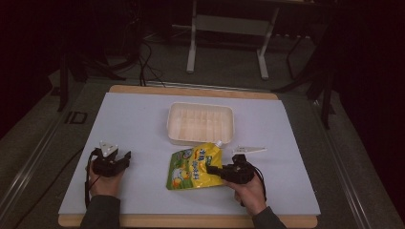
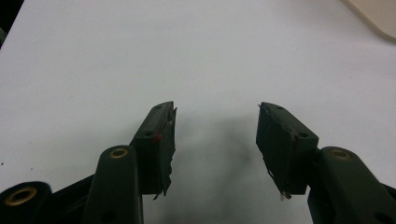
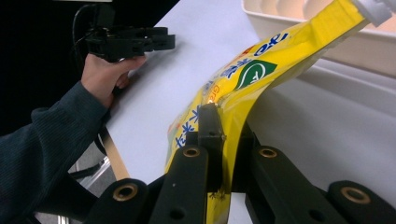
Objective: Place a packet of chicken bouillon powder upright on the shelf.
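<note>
right claw (image 3: 219, 140) clamped on yellow pouch (image 3: 243, 79) edge | left claw (image 2: 215, 140) apart over bare table (image 2: 93, 60)

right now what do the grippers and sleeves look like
Both grippers, left and right, are black, each with two flat-sided jaws on arms with brass-ringed holes, a black cable trailing back and a grey three-cornered plate on top. The left jaw pads look frayed. The sleeves are dark ribbed knit.

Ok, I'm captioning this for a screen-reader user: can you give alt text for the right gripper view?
The right gripper has its two black jaws shut on the edge of a yellow spouted pouch, lifting it off the white table. Beyond it sits a cream tray; farther off, the left hand holds the left gripper.
</note>
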A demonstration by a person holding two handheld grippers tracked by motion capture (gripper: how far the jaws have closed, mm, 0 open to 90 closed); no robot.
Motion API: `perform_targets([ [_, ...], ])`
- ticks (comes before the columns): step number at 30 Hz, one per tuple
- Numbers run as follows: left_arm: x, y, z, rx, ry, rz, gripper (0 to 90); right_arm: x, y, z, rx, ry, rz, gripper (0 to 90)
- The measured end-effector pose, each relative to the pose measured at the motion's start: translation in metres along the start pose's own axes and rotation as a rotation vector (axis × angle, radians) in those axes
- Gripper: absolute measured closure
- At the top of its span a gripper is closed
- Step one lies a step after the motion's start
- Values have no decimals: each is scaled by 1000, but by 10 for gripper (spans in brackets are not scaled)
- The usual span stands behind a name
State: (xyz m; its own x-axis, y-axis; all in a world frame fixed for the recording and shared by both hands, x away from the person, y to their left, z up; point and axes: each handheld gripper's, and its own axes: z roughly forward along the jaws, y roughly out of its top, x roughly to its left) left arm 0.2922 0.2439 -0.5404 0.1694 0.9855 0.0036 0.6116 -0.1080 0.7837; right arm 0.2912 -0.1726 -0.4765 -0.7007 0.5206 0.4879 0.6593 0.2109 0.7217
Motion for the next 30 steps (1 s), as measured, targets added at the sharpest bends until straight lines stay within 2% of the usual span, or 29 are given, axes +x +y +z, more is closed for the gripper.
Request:
perform_targets([
  [15,0,0,-1,-6,0,-1,467,18,12,-9,-44,20,-87,889],
  [23,0,0,-1,-14,-4,-1,467,26,20,-13,-56,-4,-151,889],
  [30,0,0,-1,-14,-3,-1,466,31,24,-15,-56,-25,-187,890],
])
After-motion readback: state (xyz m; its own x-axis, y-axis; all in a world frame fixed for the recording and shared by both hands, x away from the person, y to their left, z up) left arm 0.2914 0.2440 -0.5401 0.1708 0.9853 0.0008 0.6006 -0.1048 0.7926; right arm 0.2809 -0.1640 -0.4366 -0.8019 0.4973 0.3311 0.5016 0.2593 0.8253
